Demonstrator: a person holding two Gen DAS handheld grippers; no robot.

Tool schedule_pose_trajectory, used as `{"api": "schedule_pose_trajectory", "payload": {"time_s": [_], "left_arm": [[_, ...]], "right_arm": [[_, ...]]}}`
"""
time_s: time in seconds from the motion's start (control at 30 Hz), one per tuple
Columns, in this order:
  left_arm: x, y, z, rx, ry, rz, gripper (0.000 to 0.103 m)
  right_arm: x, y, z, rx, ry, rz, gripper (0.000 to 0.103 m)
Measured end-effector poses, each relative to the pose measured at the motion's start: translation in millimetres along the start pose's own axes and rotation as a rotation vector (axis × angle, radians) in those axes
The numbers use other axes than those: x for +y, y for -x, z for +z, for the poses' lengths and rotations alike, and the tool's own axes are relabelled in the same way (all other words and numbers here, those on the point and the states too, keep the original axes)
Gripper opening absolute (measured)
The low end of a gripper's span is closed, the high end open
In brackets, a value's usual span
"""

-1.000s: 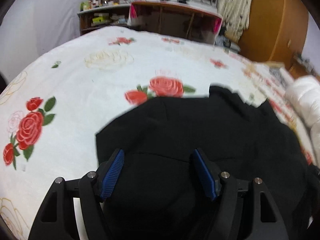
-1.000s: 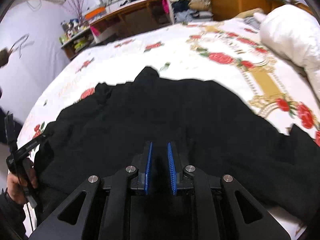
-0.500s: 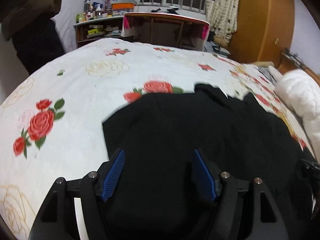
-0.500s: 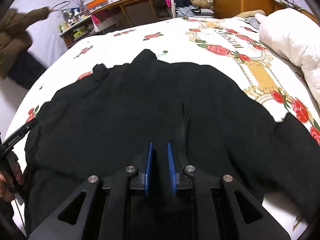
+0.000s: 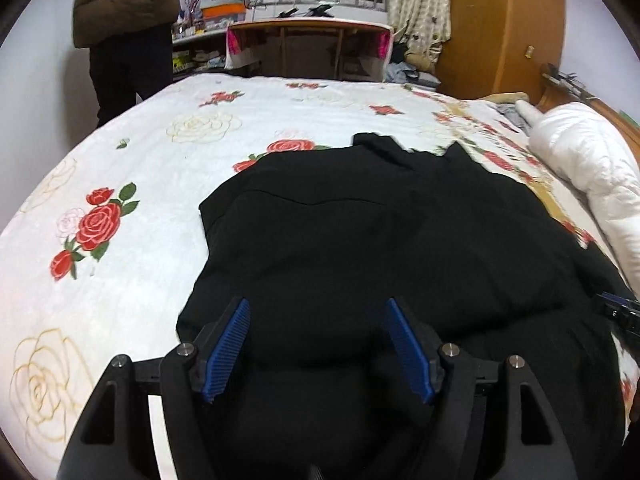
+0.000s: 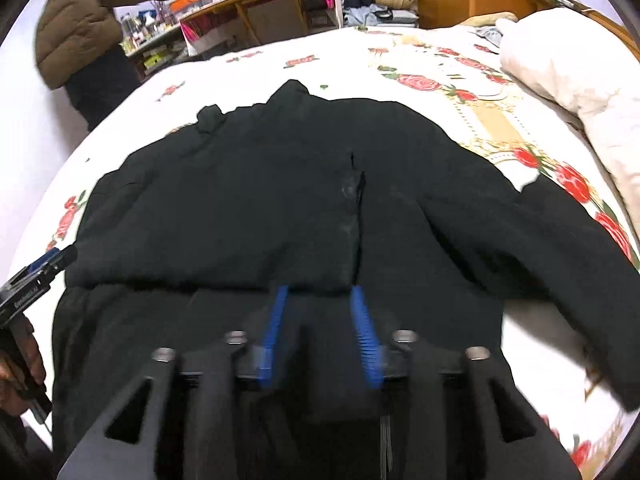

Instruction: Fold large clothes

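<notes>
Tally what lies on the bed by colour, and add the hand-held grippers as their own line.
Black: 1, the jacket
White: 1, the duvet, rolled at the bed's edge
Hand-held grippers: 2, left open over the jacket, right opening with no cloth pinched
Total: 4

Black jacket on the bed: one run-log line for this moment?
black padded jacket: spread on rose-print bedspread | left gripper: open, empty | right gripper: jaws opening, nothing pinched | fold: unfinished

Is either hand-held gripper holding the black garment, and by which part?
Neither. The left hand-held gripper is open; the right hand-held gripper is opening above the black garment's folded edge.
</notes>
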State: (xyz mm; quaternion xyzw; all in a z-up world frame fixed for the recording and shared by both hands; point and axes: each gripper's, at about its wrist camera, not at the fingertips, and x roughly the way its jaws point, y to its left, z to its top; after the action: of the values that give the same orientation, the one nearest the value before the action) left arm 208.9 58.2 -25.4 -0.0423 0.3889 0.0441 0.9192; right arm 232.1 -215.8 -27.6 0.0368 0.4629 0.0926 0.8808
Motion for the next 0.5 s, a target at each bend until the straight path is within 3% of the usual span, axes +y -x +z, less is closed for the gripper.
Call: {"api": "schedule_pose_trajectory", "payload": {"time_s": [0.2,0.5], "left_arm": [[-21.5,59.7,-27.8,-0.029,-0.037,-0.019,0.072],[-38.2,125.0,-65.4,-0.006,-0.046,-0.066,0.072]], "right_arm": [[-0.6,56.8,-43.1,-0.040,-0.012,-0.016,0.046],[-6.5,130.2,-103.1,-0.080,-0.078,-0.028,0.046]]}}
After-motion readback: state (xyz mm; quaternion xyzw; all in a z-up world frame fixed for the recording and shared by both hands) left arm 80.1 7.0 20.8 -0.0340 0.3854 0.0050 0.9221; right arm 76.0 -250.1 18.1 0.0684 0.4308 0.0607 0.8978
